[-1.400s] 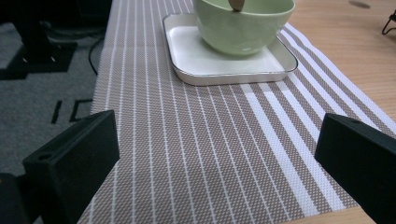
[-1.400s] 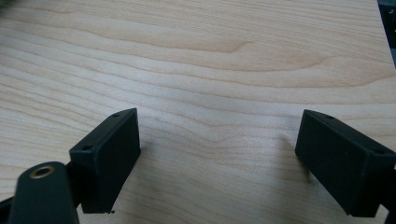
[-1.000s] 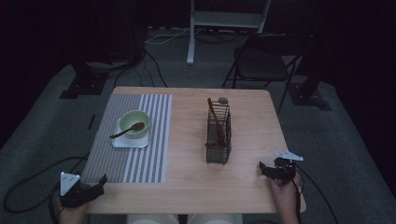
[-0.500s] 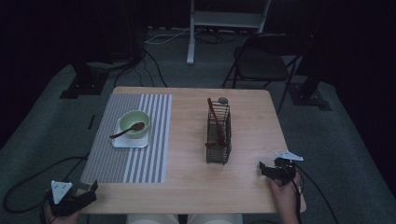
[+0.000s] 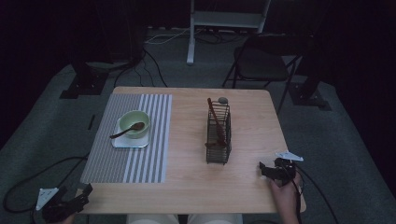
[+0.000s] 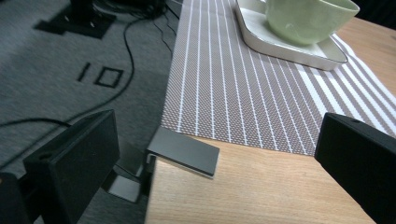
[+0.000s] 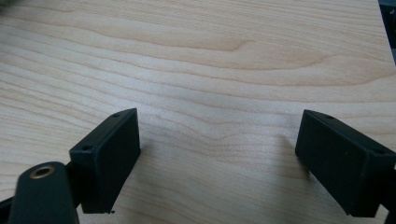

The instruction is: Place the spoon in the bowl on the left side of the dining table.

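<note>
The left gripper (image 5: 70,205) hangs just off the near left corner of the wooden table (image 5: 196,182), its jaws spread wide and holding nothing, pointed toward the striped placemat (image 6: 243,93) and a metal bracket (image 6: 184,151) at the table's corner. Farther along the placemat, a pale green bowl (image 5: 134,123) with a brown spoon (image 5: 125,131) in it sits on a white square plate (image 5: 131,141). The right gripper (image 5: 272,171) rests over bare wood near the right edge, jaws likewise wide apart and empty, just beside the wire utensil holder (image 5: 218,135).
</note>
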### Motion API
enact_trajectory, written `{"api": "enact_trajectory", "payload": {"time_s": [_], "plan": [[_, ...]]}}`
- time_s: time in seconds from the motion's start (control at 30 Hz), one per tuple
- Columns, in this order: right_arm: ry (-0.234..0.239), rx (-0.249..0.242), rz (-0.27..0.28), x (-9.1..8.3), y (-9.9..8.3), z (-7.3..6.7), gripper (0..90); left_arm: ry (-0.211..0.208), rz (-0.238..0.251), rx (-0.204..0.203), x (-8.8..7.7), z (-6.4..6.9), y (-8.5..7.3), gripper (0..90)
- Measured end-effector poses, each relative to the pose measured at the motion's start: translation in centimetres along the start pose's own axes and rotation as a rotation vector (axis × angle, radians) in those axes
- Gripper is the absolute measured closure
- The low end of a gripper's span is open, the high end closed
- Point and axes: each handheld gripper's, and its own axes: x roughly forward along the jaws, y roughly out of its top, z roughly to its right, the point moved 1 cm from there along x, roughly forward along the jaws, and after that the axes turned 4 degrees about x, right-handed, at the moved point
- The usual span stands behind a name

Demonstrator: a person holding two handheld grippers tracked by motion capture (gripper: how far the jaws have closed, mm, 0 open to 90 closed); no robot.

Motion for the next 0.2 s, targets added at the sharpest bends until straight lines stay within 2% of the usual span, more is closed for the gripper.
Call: {"api": "enact_trajectory", "payload": {"time_s": [0.1, 0.2], "plan": [[0.0, -0.001, 0.0, 0.0, 0.0, 0.0, 13.2, 0.036, -0.036, 0.015, 0.28, -0.03, -0.11, 0.0], [-0.001, 0.0, 0.0, -0.02, -0.02, 0.0, 13.3, 0.083, -0.062, 0.013, 0.12, -0.34, -0.18, 0.0]]}}
